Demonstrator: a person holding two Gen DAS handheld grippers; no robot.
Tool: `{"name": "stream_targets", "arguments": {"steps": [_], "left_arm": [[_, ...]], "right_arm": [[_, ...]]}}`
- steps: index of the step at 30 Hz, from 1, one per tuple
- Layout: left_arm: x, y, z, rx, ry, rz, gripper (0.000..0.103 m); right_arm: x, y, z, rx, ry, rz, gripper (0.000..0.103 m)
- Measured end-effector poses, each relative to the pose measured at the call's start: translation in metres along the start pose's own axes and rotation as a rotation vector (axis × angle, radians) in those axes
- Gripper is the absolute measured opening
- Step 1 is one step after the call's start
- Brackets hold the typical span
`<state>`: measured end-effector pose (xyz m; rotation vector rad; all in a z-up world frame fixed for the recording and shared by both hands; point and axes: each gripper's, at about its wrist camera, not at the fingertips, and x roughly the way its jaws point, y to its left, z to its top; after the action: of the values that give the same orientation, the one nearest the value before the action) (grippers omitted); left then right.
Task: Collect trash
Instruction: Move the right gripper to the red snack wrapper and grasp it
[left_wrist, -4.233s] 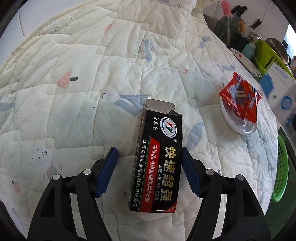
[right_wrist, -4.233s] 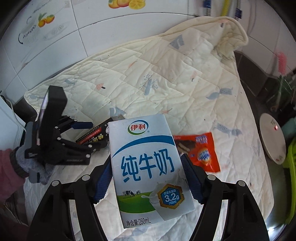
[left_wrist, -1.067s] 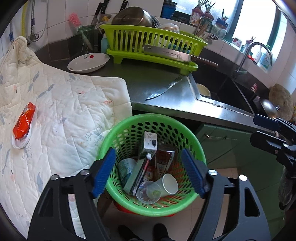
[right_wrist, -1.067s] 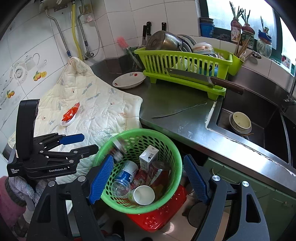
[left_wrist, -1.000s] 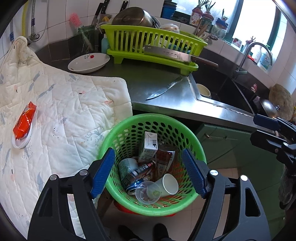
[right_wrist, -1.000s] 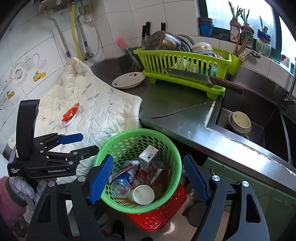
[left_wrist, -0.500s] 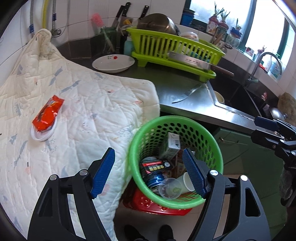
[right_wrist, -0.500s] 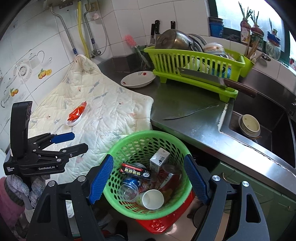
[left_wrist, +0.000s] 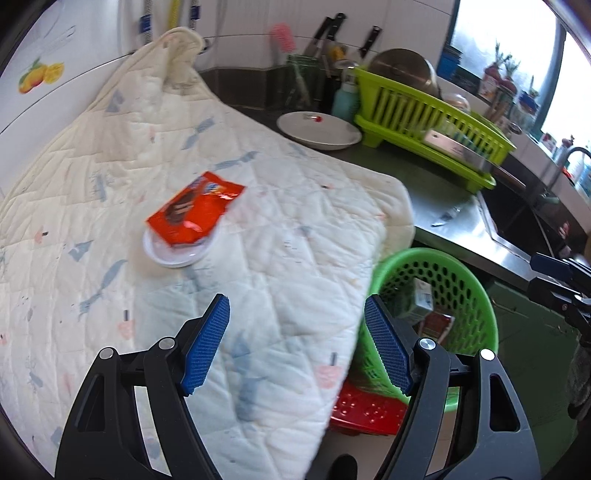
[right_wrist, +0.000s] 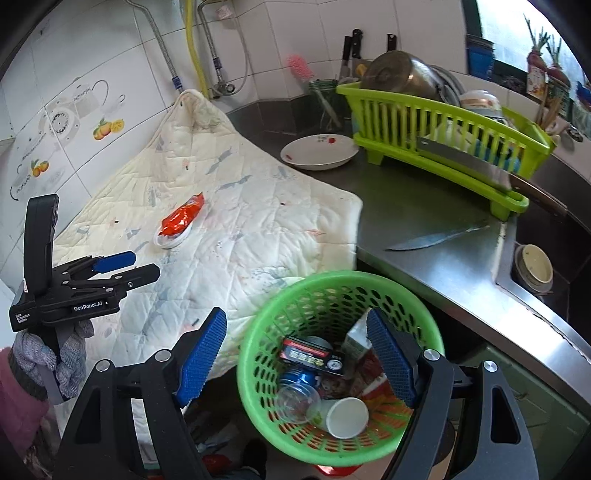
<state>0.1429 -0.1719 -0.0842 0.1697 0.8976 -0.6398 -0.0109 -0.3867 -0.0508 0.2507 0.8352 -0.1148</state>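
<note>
A red snack wrapper (left_wrist: 194, 212) lies on a small white lid (left_wrist: 177, 254) on the quilted cloth (left_wrist: 277, 258); the right wrist view shows the wrapper (right_wrist: 183, 219) too. My left gripper (left_wrist: 297, 345) hangs open and empty over the cloth's near corner. Beside the counter stands the green basket (right_wrist: 258, 369), holding a black box (right_wrist: 314, 356), a blue can, a clear cup, a paper cup (right_wrist: 347, 417) and cartons. My right gripper (right_wrist: 295, 360) is open and empty above the basket. The left gripper (right_wrist: 125, 267) also appears at the left, in a gloved hand.
On the steel counter (right_wrist: 406, 206) are a white bowl (right_wrist: 317, 151), a knife (right_wrist: 436, 238) and a lime dish rack (right_wrist: 443, 125) with a cleaver and pots. A sink (right_wrist: 535, 266) with a bowl is at right. A red crate (left_wrist: 364, 410) sits under the basket.
Both views have swung left, from the basket toward the cloth. The left gripper now hangs over the cloth instead of the basket. The black box has settled in the basket.
</note>
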Motion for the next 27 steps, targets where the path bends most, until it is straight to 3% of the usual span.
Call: {"name": "stream_targets", "arguments": {"steps": [10,20,27], "left_arm": [[-0.007,0.075,0.000,-0.081,-0.008,0.066,0.075],[-0.002,0.126,-0.001,-0.137,0.002,0.077,0.073],[0.006,0.153,-0.001,-0.169,0.013,0.069,0.071]], "right_arm": [[0.064,0.056,0.047,-0.015,0.039,0.094,0.074],[0.142,0.125,0.098,-0.064,0.086,0.181,0.070],[0.198,0.147,0.128,-0.042,0.132,0.193,0.067]]}}
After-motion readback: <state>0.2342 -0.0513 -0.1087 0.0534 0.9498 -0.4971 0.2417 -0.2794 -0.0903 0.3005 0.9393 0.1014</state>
